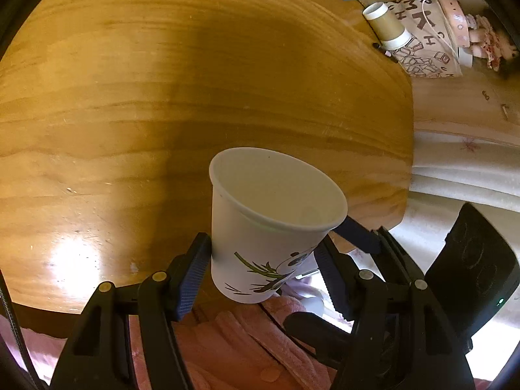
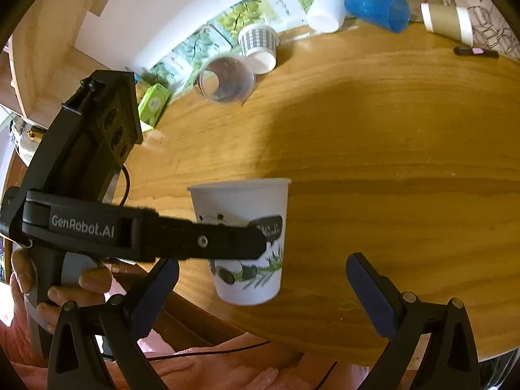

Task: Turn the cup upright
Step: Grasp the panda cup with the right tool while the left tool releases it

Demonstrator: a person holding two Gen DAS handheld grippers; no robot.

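A white paper cup with a panda print [image 1: 269,224] is held mouth-up between the fingers of my left gripper [image 1: 260,269], which is shut on its lower wall, above the near edge of the round wooden table [image 1: 162,97]. In the right wrist view the same cup [image 2: 247,243] is upright, with the left gripper [image 2: 260,247] clamped across its middle. My right gripper [image 2: 263,289] is open and empty, its fingers spread wide just in front of the cup.
At the table's far side lie a clear plastic cup [image 2: 227,79], a checked paper cup [image 2: 260,47], a white cup [image 2: 326,11], a blue cup [image 2: 377,9] and a brown paper cup [image 2: 447,24]. A green carton [image 2: 152,104] stands left.
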